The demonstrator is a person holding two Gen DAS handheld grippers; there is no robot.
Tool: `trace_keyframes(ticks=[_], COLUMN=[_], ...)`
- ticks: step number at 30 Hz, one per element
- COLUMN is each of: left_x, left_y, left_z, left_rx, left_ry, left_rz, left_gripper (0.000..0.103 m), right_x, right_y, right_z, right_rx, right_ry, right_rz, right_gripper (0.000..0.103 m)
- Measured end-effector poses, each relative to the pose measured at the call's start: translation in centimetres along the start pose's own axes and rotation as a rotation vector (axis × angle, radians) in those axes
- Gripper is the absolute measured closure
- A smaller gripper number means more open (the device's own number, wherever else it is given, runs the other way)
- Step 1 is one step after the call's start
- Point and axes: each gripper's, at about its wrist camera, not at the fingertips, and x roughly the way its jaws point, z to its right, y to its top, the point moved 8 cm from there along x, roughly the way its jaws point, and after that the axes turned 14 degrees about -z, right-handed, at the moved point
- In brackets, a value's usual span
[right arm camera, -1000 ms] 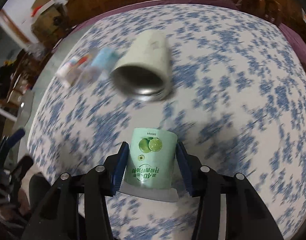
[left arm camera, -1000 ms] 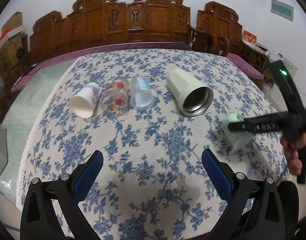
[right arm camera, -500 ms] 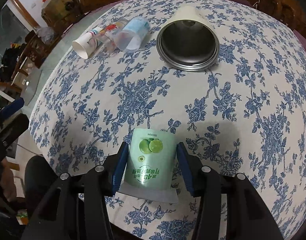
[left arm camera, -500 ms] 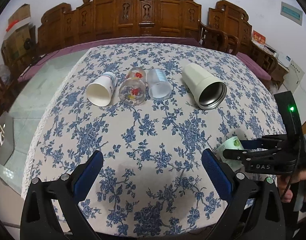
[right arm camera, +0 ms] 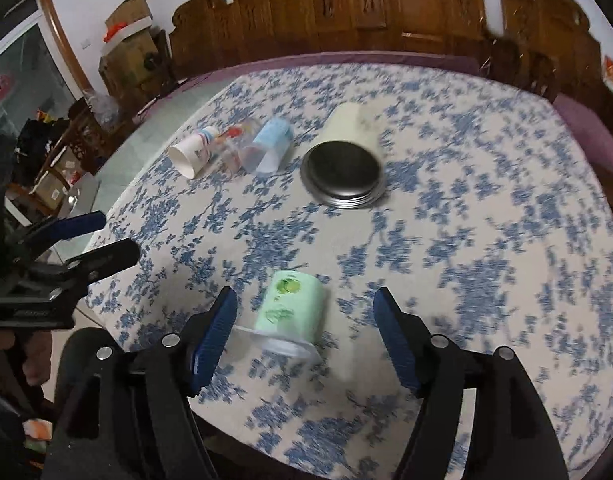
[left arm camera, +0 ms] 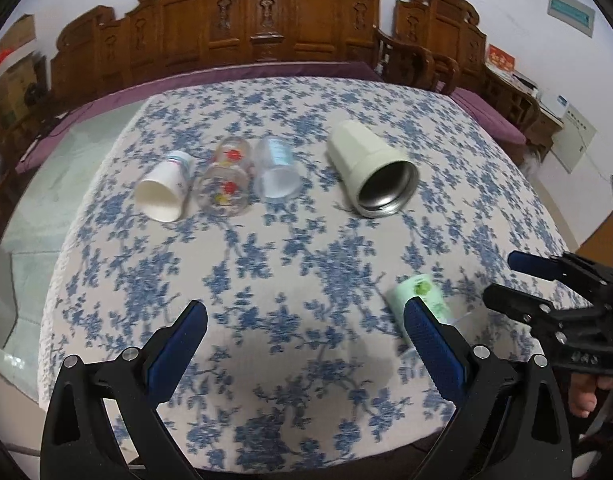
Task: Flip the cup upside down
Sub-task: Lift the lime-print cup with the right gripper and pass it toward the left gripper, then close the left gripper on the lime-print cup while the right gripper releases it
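Left gripper hangs wide open over the near edge of the floral tablecloth; a green lime-print cup stands mouth-down near its right edge, beside the spread right gripper

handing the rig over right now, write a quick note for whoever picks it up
Right gripper: open, nothing held; the green lime-print cup stands between its fingers, untouched.
Left gripper: open, empty, hovering over the near tablecloth.
Green cup: set mouth-down near the front edge, wide rim on the cloth. That flip looks done.
Left to do, if they count: four cups lying on their sides farther back: white paper cup, clear printed glass, clear plastic cup, cream steel-lined tumbler.
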Motion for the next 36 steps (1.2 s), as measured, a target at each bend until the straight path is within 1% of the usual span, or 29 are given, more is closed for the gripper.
trace_keyframes(ticks=[2, 3, 4, 6, 7, 11, 15, 21, 23, 25, 30, 33, 35, 36], left_x=[0.5, 0.8, 1.1, 1.9, 2.2, 3.8, 5.3, 7.9, 8.7, 9.4, 11.3, 12.0, 12.1, 12.1], left_y=[0.2, 0.3, 0.5, 0.6, 0.7, 0.9, 1.3, 1.5, 1.5, 1.5, 1.4, 1.1, 1.1, 1.1], left_z=[1.1, 1.6, 2.1, 3.3, 3.9, 5.9, 7.7, 8.4, 8.5, 8.7, 9.0, 9.2, 9.3, 9.3], left_rx=[0.011, 0.015, 0.018, 0.029, 0.035, 0.058, 0.071, 0.027, 0.017, 0.014, -0.006, -0.002, 0.002, 0.002], left_ry=[-0.019, -0.029, -0.04, -0.059, -0.066, -0.095, -0.112, -0.145, -0.153, -0.156, -0.171, -0.166, -0.161, -0.159], left_rz=[-0.024, -0.039, -0.054, -0.089, -0.107, -0.178, -0.231, -0.323, -0.356, -0.384, -0.469, -0.499, -0.504, -0.503], left_gripper=[0.014, 0.018, 0.019, 0.021, 0.023, 0.027, 0.028, 0.028, 0.03, 0.036, 0.04, 0.043, 0.044, 0.049], right_x=[-0.9, -1.2, -1.5, -2.0, -2.2, -2.8, -2.9, -3.1, -3.2, -3.2, -3.2, -3.3, -3.4, -3.4], right_y=[-0.8, -1.1, -1.5, -2.2, -2.6, -3.7, -4.2, -4.3, -4.2, -4.2, -4.3, -4.2, -4.2, -4.2], right_z=[0.8, 1.0, 1.2, 1.8, 2.0, 3.0, 3.3, 3.5, 3.5, 3.4, 3.4, 3.5, 3.7, 3.9], right_rx=[0.008, 0.01, 0.011, 0.011, 0.014, 0.025, 0.013, 0.0, 0.0, -0.003, -0.004, -0.002, 0.003, 0.007], right_ry=[-0.018, -0.024, -0.03, -0.046, -0.051, -0.067, -0.083, -0.092, -0.089, -0.091, -0.09, -0.091, -0.09, -0.089], right_rz=[0.022, 0.03, 0.038, 0.05, 0.054, 0.073, 0.074, 0.079, 0.083, 0.084, 0.081, 0.083, 0.086, 0.086], right_gripper=[0.027, 0.024, 0.02, 0.017, 0.017, 0.017, 0.017, 0.017, 0.017, 0.017, 0.017, 0.017, 0.017, 0.017])
